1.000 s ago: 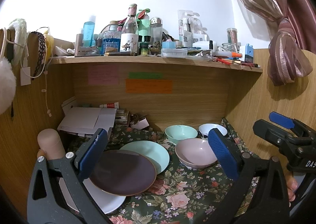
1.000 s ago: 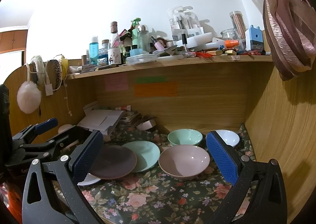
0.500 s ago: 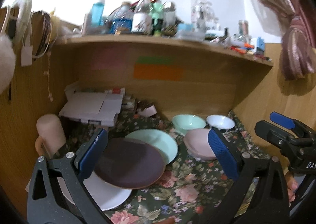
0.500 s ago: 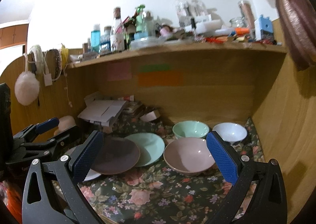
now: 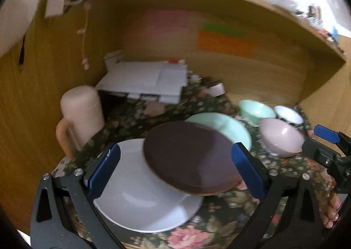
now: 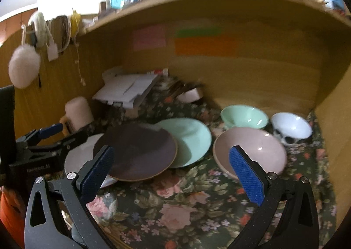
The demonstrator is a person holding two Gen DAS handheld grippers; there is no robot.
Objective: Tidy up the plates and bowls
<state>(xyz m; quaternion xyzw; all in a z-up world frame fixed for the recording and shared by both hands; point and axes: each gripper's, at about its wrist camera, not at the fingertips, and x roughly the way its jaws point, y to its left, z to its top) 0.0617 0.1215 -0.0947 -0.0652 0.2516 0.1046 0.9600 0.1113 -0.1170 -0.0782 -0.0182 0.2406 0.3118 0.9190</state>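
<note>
The left gripper (image 5: 175, 167) is tilted downward, its jaws spread wide and holding nothing. The right gripper (image 6: 173, 172) sits level beside it, jaws likewise wide apart and empty. In the left wrist view, fingers (image 5: 332, 211) of the person's right hand wrap the right gripper's handle.

I count three plates, white (image 6: 76, 156), brown (image 6: 136, 152) and mint (image 6: 190, 139); three bowls, mint (image 6: 244, 117), white (image 6: 290, 125) and pink (image 6: 250, 150); one mug (image 6: 77, 113).
</note>
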